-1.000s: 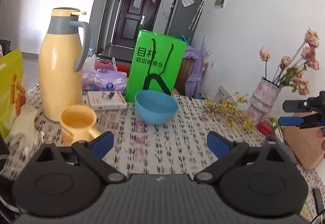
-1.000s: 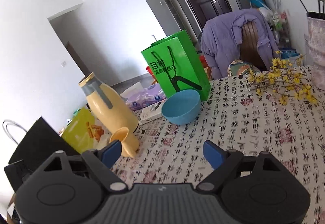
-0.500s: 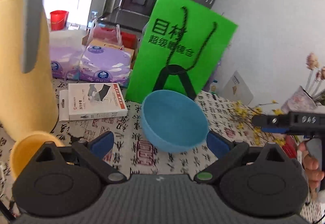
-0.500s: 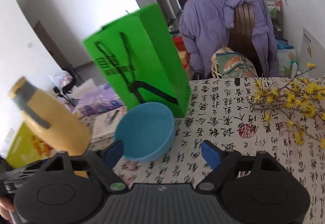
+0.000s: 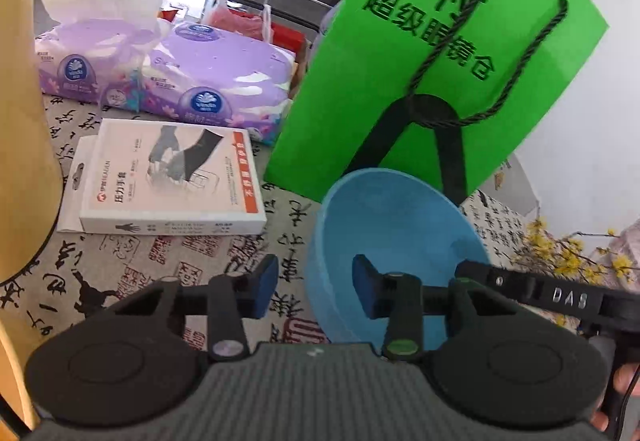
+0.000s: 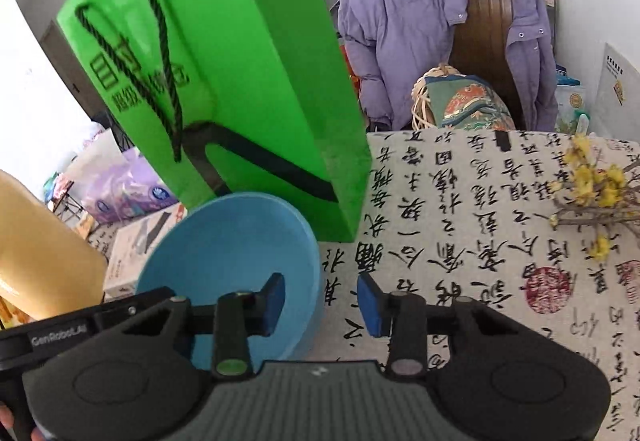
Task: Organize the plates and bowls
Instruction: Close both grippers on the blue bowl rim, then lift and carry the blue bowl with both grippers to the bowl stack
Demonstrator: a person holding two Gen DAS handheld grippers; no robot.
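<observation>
Blue bowl (image 5: 396, 241) sits on the counter (image 6: 480, 241), each rim side straddled: left fingers (image 5: 314, 291) and right fingers (image 6: 320, 303) have just been narrowing, pads apparently not yet pinching. Lifting remains; no plates or stack visible.

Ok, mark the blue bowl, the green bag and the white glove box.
blue bowl (image 5: 400, 233): left wrist view, inner wall.
green bag (image 6: 256, 81): right wrist view, side panel.
white glove box (image 5: 168, 177): left wrist view, printed top face.
</observation>
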